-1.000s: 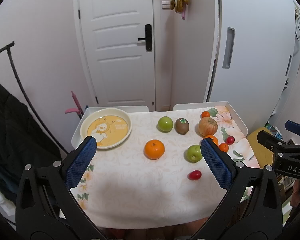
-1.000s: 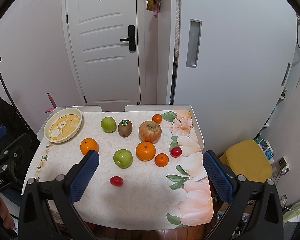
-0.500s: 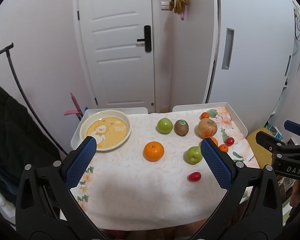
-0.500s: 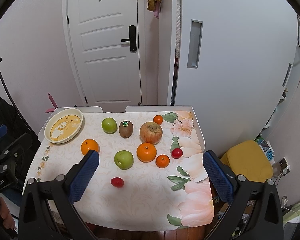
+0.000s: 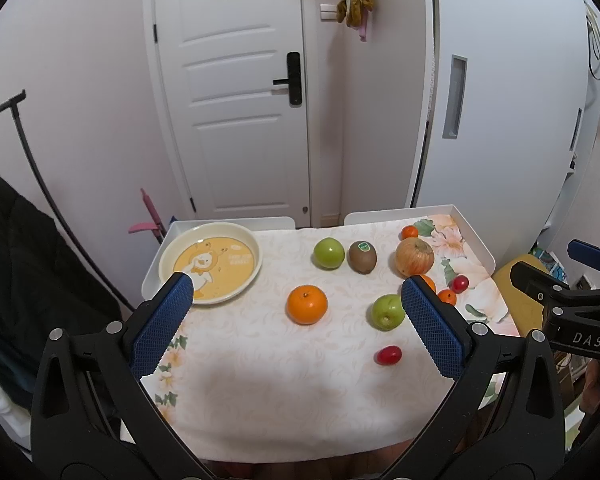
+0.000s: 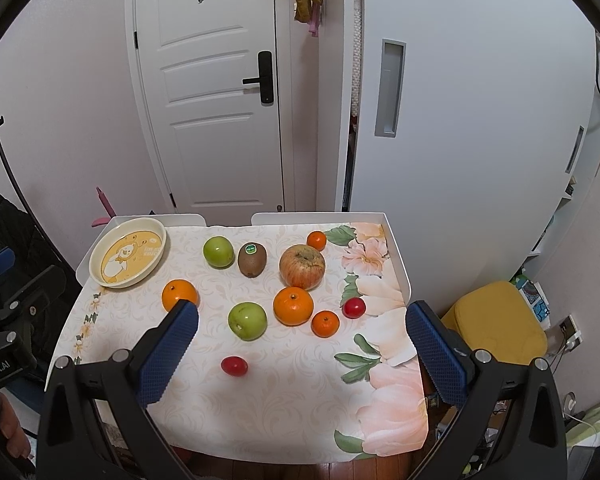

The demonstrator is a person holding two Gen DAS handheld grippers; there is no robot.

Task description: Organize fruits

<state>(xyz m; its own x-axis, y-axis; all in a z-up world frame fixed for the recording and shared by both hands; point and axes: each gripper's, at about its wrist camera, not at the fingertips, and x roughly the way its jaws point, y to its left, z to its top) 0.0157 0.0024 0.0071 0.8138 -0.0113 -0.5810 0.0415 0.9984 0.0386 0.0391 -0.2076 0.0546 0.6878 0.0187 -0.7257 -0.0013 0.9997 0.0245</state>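
Observation:
A yellow plate (image 5: 210, 262) (image 6: 128, 254) sits empty at the table's far left. Loose fruit lies on the cloth: an orange (image 5: 307, 304) (image 6: 179, 294), two green apples (image 6: 218, 251) (image 6: 247, 320), a kiwi (image 6: 252, 259), a red apple (image 6: 302, 266), a second orange (image 6: 293, 305), two small tangerines (image 6: 325, 323) (image 6: 316, 240) and two red tomatoes (image 6: 234, 365) (image 6: 354, 307). My left gripper (image 5: 296, 304) is open and empty above the near table edge. My right gripper (image 6: 302, 332) is open and empty, also held above the near side.
The table (image 6: 396, 240) has a raised white rim and a floral cloth. A white door and wall stand behind it. A yellow stool (image 6: 496, 320) is at the right, a black rack and dark fabric (image 5: 16, 240) at the left.
Both grippers have drifted slightly; the views shifted a little. No fruit has moved and both stay open.

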